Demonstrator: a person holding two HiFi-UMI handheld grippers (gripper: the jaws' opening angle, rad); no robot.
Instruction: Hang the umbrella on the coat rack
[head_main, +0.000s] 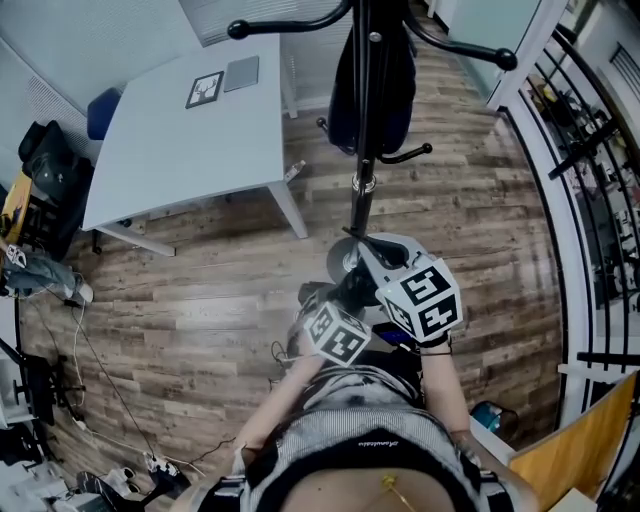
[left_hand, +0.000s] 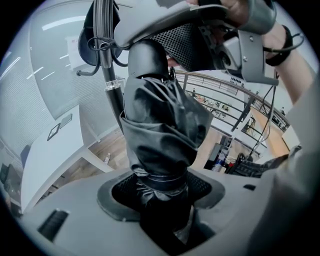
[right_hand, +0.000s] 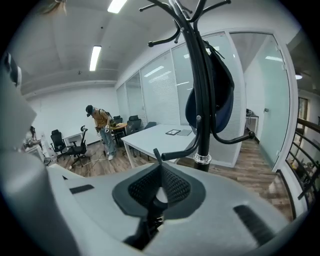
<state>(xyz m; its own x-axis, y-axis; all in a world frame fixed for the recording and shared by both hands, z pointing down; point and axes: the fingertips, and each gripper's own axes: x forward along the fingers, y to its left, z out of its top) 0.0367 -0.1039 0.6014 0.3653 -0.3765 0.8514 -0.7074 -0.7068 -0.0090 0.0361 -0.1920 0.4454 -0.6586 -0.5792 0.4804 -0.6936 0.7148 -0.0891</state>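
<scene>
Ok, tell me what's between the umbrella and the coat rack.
Nothing visible. The left gripper holds the umbrella, and open air leads to the coat rack. A dark bag hangs high on it; a lower hook is free.

We see bright, even indoor light from ceiling strips (right_hand: 94, 58). Shadows are soft, every view bends at its edges, and near surfaces blur.
</scene>
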